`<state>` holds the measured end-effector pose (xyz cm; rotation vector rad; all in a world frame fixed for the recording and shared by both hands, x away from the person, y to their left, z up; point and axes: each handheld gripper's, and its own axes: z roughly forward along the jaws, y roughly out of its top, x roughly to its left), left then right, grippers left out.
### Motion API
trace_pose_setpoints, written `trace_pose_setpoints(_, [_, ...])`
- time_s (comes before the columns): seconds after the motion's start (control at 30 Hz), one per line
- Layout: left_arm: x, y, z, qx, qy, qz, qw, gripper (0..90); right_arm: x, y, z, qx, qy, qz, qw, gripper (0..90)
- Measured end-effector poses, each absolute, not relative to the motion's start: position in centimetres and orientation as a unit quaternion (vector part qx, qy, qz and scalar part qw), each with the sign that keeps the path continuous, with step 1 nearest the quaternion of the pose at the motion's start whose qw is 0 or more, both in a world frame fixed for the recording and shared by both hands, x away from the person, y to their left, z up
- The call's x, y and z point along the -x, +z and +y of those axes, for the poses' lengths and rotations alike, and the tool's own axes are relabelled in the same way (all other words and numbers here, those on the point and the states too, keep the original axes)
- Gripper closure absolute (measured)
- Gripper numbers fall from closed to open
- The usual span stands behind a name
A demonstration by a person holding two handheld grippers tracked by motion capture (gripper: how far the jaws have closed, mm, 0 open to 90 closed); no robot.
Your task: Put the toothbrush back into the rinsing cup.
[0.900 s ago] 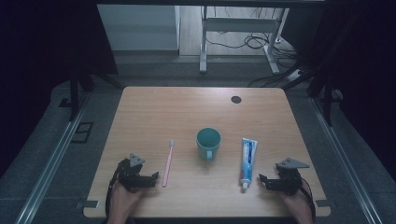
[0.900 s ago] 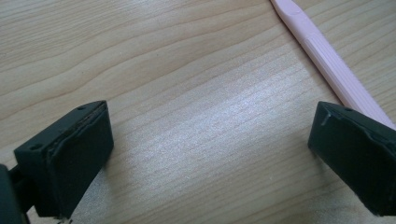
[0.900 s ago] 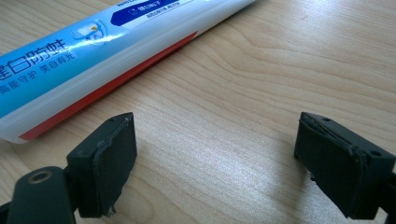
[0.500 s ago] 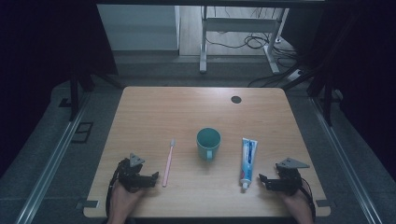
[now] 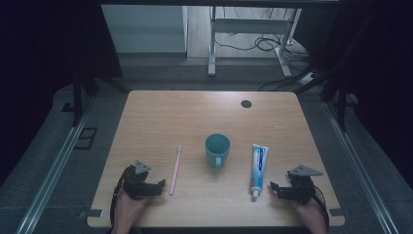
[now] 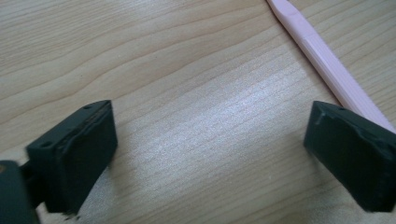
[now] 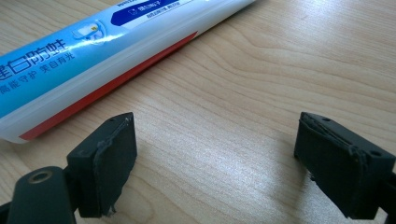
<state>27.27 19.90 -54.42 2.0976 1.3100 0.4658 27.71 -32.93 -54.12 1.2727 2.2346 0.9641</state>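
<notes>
Nothing has moved since the earlier frames: both of my hands rest where they were at the near edge of the table (image 5: 146, 112), and the toothbrush, cup and tube lie just as before. Nearest me on the left, my left gripper (image 5: 161, 185) sits low on the wood with its jaws spread wide and nothing between them; in the left gripper view the pink toothbrush (image 6: 322, 58) runs just beside the right-hand jaw, outside the gap. On the right, my right gripper (image 5: 272, 187) is likewise spread and empty, and in the right gripper view the toothpaste tube (image 7: 107, 44) lies just beyond the left-hand jaw, apart from it. From above, the toothbrush lies lengthwise with its bristle end away from me, and the tube has its cap toward me. Between them, a little farther out, stands the teal cup (image 5: 217, 149), upright, handle toward me. Far back near the right corner is a dark round spot (image 5: 246, 104).
</notes>
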Motion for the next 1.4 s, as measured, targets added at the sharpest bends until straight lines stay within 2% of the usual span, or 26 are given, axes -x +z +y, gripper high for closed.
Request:
trace_pose_setpoints(0.13, [-27.1, -54.2, 20.0, -0.794, 0.176, 0.493, 0.310, 12.9, -27.7, -54.1, -32.9, -0.455, 0.344, 0.797, 0.196, 12.8])
trace_pose_setpoints(0.33, [-27.0, -53.9, 19.8, -0.798, 0.191, 0.486, 0.301, 16.6, -27.7, -54.1, -32.9, -0.455, 0.344, 0.798, 0.196, 12.8])
trace_pose_setpoints(0.43, [-26.8, -53.4, 19.8, -0.798, 0.194, 0.480, 0.309, 22.1, -27.7, -54.1, -32.9, -0.456, 0.344, 0.797, 0.195, 12.8])
trace_pose_setpoints(0.7, [-26.8, -52.3, 19.5, -0.795, 0.178, 0.475, 0.331, 42.4, -27.7, -54.1, -32.9, -0.456, 0.344, 0.797, 0.196, 12.8])
trace_pose_setpoints(1.4, [-26.8, -51.6, 17.5, -0.816, 0.147, 0.452, 0.329, 83.4, -27.7, -54.1, -32.9, -0.455, 0.345, 0.797, 0.196, 12.8])
